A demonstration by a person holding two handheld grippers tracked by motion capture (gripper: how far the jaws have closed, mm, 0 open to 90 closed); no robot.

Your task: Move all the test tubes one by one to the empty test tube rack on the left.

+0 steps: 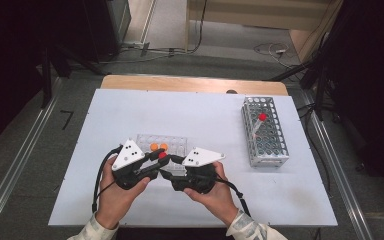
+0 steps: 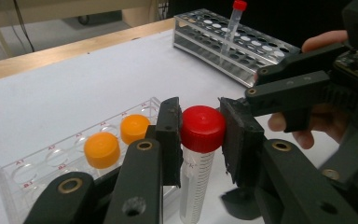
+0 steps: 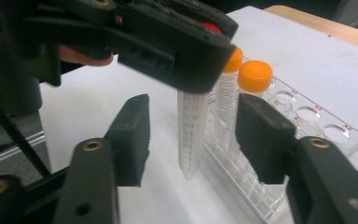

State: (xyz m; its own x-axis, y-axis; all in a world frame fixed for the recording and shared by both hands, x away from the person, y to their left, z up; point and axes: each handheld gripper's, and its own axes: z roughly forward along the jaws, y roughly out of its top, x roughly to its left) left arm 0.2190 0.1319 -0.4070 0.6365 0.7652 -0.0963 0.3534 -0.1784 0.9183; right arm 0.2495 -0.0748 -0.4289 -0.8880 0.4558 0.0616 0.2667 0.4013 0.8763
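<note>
This looks like a lab or test room set up for recording bench work. A white table top (image 1: 130, 200) on a wooden board (image 1: 180, 83) carries lab ware: a metal tube rack (image 1: 265, 135) with a red-capped tube (image 1: 262, 117) standing in it, and a clear plastic rack (image 1: 172, 142) holding orange-capped tubes (image 1: 158, 147). Around the table lie grey carpet (image 1: 25, 200), aluminium rails (image 1: 15, 165), dark stand legs (image 1: 320, 85) and loose cables (image 1: 272, 49) on the floor.

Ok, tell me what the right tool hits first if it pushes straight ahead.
Probably the red-capped tube, hanging between the right tool's open jaws, gripped at its cap by the left tool; the clear rack lies just beyond.
</note>
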